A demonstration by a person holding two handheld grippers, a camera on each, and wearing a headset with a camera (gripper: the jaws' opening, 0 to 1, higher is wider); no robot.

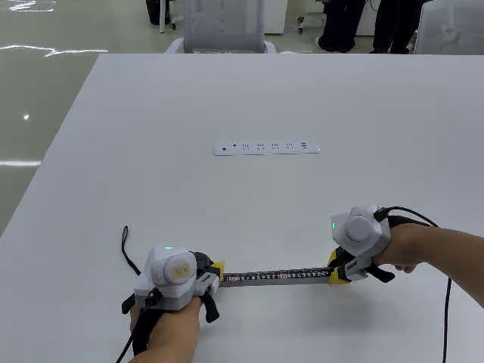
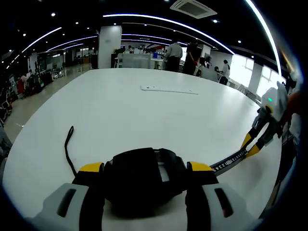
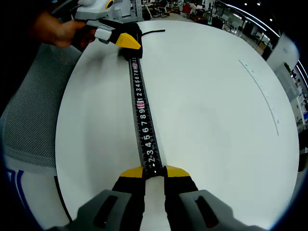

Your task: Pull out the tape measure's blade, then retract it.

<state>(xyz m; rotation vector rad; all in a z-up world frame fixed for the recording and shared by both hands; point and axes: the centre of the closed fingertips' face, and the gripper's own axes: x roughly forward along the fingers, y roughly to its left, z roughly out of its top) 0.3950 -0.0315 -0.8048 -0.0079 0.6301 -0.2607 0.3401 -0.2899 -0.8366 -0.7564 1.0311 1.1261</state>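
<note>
Nearest the person, the left tool (image 2: pixel 144 167) is clamped on the black, rounded tape-measure case (image 2: pixel 140 192), which rests on the white table (image 1: pixel 249 98). From it the dark, numbered metal blade (image 1: pixel 276 277) lies flat, its long axis 9-to-3 o'clock in the head view, partly drawn out. The right tool (image 3: pixel 154 171), at the 3 o'clock end, has its jaws pinched together on the blade's tip. Retracting likely means carrying that tip back toward 9 o'clock. Farther off at 12 o'clock lies a white power strip (image 1: pixel 266 147).

The tape measure's blade (image 3: pixel 143 126), centre of the right gripper view, carries black numerals 2 through 9, then red digits; farther numbers blur.
</note>
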